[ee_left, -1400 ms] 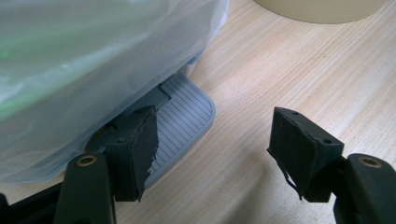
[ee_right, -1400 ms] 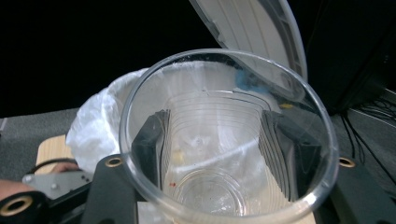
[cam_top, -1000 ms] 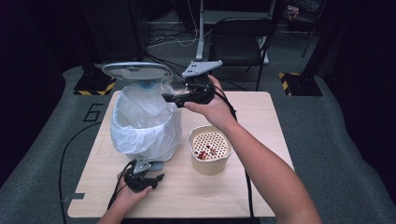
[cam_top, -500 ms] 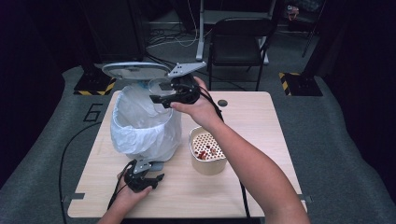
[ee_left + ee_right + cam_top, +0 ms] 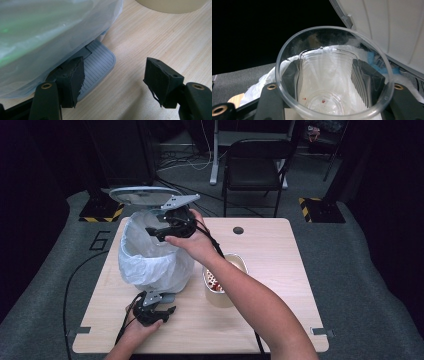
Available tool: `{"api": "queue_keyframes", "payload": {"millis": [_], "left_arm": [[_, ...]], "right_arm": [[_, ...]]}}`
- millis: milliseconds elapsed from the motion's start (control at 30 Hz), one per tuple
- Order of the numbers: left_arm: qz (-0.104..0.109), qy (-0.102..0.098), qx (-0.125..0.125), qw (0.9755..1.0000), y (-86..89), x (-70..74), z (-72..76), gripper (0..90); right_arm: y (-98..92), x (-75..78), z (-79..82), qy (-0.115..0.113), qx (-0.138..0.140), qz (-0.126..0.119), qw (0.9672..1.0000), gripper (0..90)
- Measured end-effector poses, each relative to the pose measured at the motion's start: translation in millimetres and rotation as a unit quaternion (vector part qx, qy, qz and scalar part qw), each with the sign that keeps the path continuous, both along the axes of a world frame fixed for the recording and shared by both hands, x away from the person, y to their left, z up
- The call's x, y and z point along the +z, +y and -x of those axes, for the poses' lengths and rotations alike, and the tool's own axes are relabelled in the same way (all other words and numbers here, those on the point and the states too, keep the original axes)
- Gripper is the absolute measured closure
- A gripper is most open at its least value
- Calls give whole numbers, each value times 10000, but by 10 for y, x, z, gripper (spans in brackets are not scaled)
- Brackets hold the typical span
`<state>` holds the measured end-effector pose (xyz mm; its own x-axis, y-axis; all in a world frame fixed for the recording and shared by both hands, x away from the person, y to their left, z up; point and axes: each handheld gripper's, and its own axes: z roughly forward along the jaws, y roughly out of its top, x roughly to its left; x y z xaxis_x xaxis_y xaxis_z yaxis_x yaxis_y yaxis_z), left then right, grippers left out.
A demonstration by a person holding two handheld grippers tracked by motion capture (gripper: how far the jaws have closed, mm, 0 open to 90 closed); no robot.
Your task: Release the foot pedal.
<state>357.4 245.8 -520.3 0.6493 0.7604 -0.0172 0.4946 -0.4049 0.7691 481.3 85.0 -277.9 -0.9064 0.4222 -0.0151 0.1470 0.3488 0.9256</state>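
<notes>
Right gripper view: right gripper (image 5: 332, 82) clamps clear ribbed plastic cup (image 5: 333, 75), red specks inside, over white-bagged pedal bin (image 5: 152, 257). Left gripper view: left gripper (image 5: 113, 80) jaws apart, empty, one beside grey ribbed bin pedal (image 5: 98, 65), near bin's near side.

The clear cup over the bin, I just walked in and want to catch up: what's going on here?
A person's right gripper is shut on an empty clear plastic cup above the bag-lined pedal bin, whose lid stands open. The left gripper, jaws apart, sits at the bin's foot pedal, one jaw on it. A beige strainer pot holding red bits stands beside the bin.
</notes>
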Motion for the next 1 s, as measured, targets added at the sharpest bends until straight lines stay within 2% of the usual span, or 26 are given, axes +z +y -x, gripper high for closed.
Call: {"api": "queue_keyframes", "payload": {"millis": [33, 133, 300, 367, 500, 533, 633, 700, 767, 867, 1000], "left_arm": [[70, -6, 42, 10000, -9, -5, 1, 324], [55, -14, 32, 10000, -7, -5, 0, 324], [59, -15, 38, 10000, -8, -5, 0, 324], [72, -6, 49, 10000, -10, -6, 2, 324], [67, 14, 41, 10000, -8, -4, 3, 324], [81, -11, 50, 10000, -10, -7, 2, 324], [86, -7, 52, 9999, -9, -7, 2, 324], [88, 2, 49, 9999, -8, -6, 2, 324], [83, -3, 51, 10000, -9, -6, 3, 324], [74, -4, 41, 10000, -7, -5, 0, 324], [135, -57, 98, 9998, -14, -15, 0, 324]], "right_arm": [[14, -10, 2, 57, -43, -8, 10000, 426], [49, -50, -14, 88, -165, -112, 9998, 423], [114, -102, -40, 194, -304, -107, 9993, 397], [152, -127, -46, 249, -365, -70, 9990, 334], [224, -167, -40, 222, -330, -12, 9992, 299], [239, -179, -45, 247, -346, 4, 9991, 288], [278, -212, -58, 405, -465, 8, 9981, 136], [275, -226, -70, 507, -511, 3, 9974, 130], [260, -235, -79, 538, -561, -10, 9970, 86], [218, -242, -70, 566, -577, 55, 9967, 86], [111, -247, -5, 495, -504, 32, 9975, 137]]}}
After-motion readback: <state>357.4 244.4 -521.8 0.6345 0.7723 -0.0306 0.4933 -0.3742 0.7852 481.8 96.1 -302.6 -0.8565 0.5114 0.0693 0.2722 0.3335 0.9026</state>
